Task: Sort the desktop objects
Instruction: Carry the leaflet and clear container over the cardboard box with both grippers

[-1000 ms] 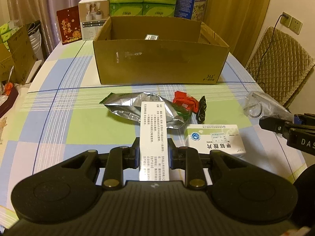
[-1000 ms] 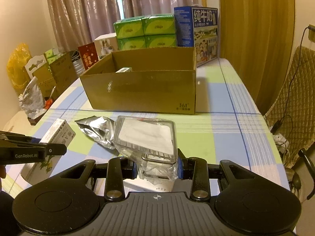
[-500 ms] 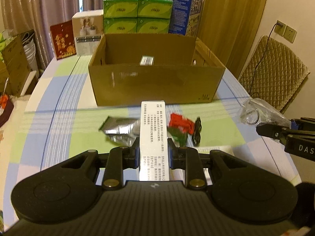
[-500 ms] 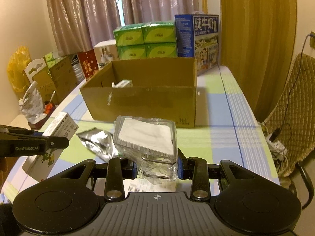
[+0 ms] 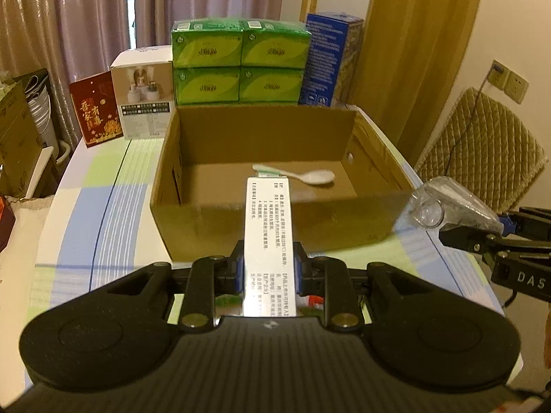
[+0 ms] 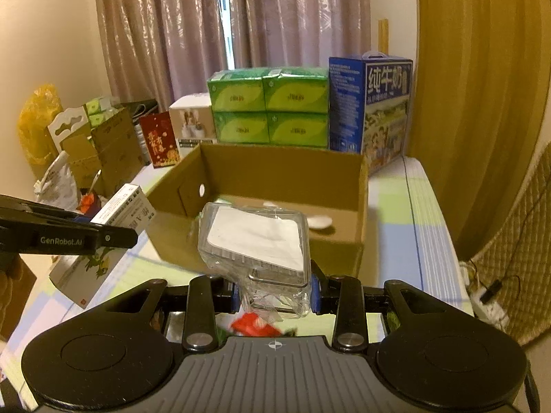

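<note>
Left gripper [image 5: 268,272]: closed tight on a long white box [image 5: 268,237] w/ small print. Box sticks up thru mid frame; its top end shows in front of the big box's near wall.
Right gripper [image 6: 275,297]: squeezing a clear plastic pack [image 6: 256,247] w/ a white card inside. Low center of frame, just short of the big box.
Big box: brown cardboard box [image 5: 261,186], open top, mid frame, on the checked table [image 5: 103,206].
Done: a white spoon [image 5: 311,175] & a small green-white thing already lie on its floor.
In hand: 2 things up in the air, not dropped in yet.
Left: a red packet [image 6: 253,323] shows blurry under the right gripper. Other stuff down there is hidden, can't tell how much.
My guess: about mid-way.
</note>
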Motion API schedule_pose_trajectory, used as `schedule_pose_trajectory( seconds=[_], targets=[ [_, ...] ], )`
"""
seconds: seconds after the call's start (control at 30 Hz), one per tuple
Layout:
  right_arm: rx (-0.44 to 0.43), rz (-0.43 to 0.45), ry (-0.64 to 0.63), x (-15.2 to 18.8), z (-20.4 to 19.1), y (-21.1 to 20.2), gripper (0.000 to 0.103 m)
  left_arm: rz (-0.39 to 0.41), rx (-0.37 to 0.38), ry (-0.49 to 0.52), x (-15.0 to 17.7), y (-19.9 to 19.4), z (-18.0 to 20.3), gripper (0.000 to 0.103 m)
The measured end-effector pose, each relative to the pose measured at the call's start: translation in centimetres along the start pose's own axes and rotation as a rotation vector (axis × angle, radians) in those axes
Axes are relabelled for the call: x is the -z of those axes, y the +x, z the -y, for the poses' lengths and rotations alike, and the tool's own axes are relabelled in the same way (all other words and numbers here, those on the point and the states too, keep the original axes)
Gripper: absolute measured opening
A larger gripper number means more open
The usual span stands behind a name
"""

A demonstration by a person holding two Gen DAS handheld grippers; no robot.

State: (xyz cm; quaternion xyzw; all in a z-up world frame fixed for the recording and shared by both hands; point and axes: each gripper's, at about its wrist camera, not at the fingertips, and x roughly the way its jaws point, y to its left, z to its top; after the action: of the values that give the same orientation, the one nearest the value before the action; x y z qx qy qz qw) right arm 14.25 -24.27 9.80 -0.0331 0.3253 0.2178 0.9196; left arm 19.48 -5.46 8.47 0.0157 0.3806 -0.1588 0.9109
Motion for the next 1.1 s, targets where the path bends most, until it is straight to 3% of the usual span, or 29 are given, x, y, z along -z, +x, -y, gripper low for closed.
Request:
schedule_pose_trajectory(
  seconds=[0.53,0.87,1.1],
  targets=[
    [0.027,-0.036,-0.045,-5.2,1.5,6.7,0.033,-0.023,-0.004,0.023,-8.0,5.4,-2.7,0.021],
    [0.040,-0.047,-0.027,-7.9,3.0,10.7,0.033,-0.069,-0.024,-0.026,-10.0,10.5,-5.2,0.021],
    [0.048,-0.079,-0.031,-8.0,3.5,13.8,0.033,-0.075,-0.020,-0.061,-10.8,13.4,-6.4,0.021]
  ],
)
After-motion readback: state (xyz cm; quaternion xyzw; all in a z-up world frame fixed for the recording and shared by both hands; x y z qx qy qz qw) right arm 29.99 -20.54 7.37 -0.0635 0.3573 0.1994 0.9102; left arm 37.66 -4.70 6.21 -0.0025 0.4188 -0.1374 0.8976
